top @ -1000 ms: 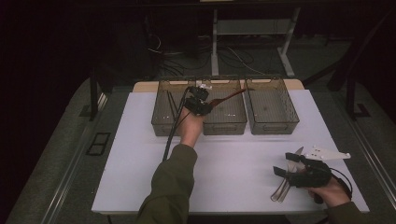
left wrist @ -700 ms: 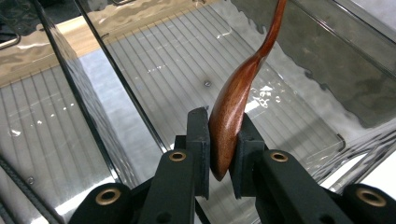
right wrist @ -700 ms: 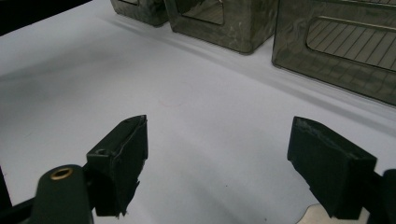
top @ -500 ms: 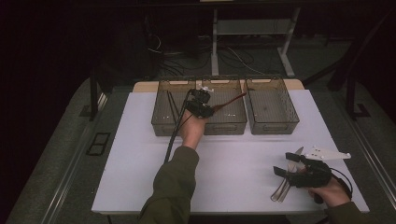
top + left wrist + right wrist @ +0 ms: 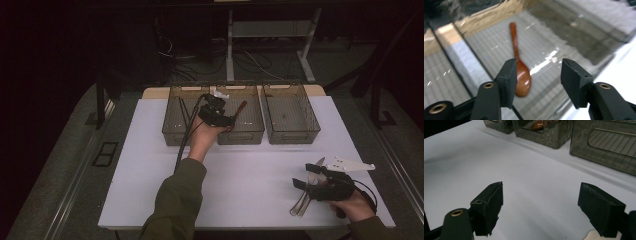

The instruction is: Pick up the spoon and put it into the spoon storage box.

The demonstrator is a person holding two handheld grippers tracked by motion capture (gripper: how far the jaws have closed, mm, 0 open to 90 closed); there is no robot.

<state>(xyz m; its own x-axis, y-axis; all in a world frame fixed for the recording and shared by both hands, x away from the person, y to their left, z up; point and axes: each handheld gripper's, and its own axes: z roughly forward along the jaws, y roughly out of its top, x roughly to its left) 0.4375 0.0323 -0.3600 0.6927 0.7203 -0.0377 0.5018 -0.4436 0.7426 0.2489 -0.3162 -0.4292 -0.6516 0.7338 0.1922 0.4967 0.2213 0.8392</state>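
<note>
A brown wooden spoon point(image 5: 520, 72) lies in the middle clear bin point(image 5: 240, 136), bowl end toward me. My left gripper point(image 5: 537, 72) hovers over it, and its jaws have just been opening; the spoon sits below the left pad, touching neither pad. From above, the left gripper point(image 5: 216, 110) hangs over the middle bin with the spoon's handle point(image 5: 240, 109) to its right. My right gripper point(image 5: 306, 176) rests low at the table's near right, open point(image 5: 539, 202), nothing between its pads.
Three clear bins stand in a row at the back: the left bin point(image 5: 175, 120), the middle one, and the right bin point(image 5: 292, 135). Metal cutlery point(image 5: 300, 204) lies on the white tabletop point(image 5: 250, 170) beside the right gripper.
The left gripper's jaws have spread apart over the middle bin, and the spoon now lies free below them. The right hand has stayed put.
</note>
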